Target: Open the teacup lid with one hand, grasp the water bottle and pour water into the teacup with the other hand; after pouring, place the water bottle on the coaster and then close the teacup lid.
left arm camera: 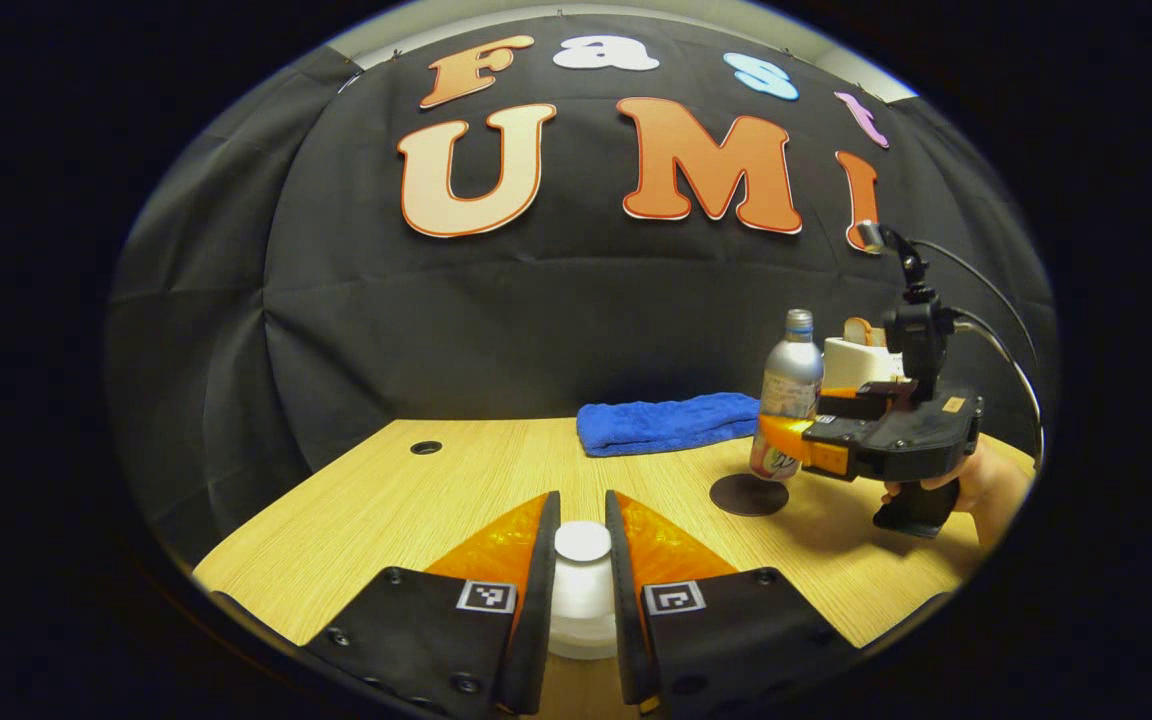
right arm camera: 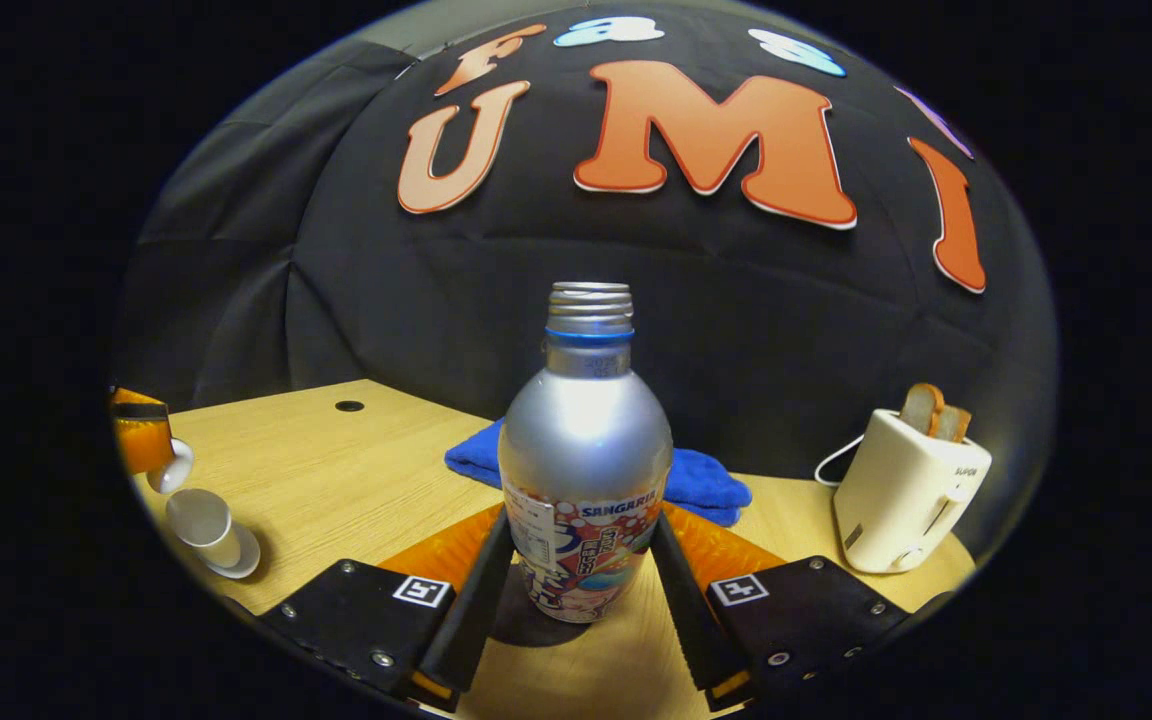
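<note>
The water bottle (right arm camera: 584,470), at the centre of the right gripper view, carries a band of printed wording on its label, partly hidden by the fingers; the toaster (right arm camera: 904,490), lower right, bears small lettering too small to make out.

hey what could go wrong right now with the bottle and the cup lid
1. The water bottle has no cap and hangs just above the coaster in the right gripper, so a tilt could spill water.
2. The left gripper holds the lid by its small knob, so it might slip onto the teacup.
</note>
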`<state>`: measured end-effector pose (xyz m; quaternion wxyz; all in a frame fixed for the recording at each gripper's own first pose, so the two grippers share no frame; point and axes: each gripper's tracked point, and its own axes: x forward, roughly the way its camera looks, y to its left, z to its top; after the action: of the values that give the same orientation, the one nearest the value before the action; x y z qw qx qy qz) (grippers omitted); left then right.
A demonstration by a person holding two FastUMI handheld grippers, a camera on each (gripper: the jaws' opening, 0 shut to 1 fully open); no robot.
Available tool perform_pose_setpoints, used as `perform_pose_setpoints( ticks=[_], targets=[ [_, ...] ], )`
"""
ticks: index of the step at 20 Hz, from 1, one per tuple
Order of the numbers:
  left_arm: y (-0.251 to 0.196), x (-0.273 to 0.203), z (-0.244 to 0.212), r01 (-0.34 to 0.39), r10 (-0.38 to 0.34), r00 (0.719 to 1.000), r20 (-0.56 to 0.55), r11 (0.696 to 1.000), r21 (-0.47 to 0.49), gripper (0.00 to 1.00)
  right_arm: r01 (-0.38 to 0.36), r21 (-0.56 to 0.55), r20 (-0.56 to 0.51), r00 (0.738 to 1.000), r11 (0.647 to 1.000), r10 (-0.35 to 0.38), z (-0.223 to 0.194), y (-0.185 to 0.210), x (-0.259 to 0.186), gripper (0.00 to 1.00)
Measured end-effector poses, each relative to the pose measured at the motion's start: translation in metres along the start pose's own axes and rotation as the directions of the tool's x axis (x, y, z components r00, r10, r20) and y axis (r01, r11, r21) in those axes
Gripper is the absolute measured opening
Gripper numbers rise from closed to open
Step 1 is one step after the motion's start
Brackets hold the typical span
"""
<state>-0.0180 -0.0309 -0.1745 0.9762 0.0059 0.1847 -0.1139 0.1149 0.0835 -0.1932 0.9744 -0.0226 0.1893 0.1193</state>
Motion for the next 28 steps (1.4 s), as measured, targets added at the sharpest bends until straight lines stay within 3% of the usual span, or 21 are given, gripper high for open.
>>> perform_pose_setpoints(
  ticks=[4,14,16,19,28],
  targets=[
    [0.001,0.000,-0.003,-0.005,0.005,1.000,-0.006,1.000,-0.004,0.33,-0.048,0.067,-0.020,0.999,0.997,0.050,-0.008,0.012,0.008,0.80],
    [0.001,0.002,-0.008,-0.002,0.002,1.000,-0.023,1.000,-0.014,0.32,-0.049,0.036,-0.037,0.998,0.998,0.051,-0.013,0.019,0.015,0.80],
    [-0.002,0.003,-0.009,0.006,-0.007,1.000,-0.024,1.000,-0.021,0.33,-0.057,0.023,-0.049,0.997,0.998,0.058,-0.015,0.022,0.013,0.83],
    [-0.004,0.006,-0.014,0.017,-0.018,0.999,-0.029,0.999,-0.039,0.33,-0.067,0.023,-0.058,0.996,0.997,0.068,-0.012,0.022,0.005,0.98],
    [-0.014,0.008,-0.045,0.023,-0.024,0.997,-0.072,1.000,-0.018,0.33,-0.040,-0.008,-0.005,0.999,0.999,0.040,0.008,0.006,-0.034,0.98]
  ],
)
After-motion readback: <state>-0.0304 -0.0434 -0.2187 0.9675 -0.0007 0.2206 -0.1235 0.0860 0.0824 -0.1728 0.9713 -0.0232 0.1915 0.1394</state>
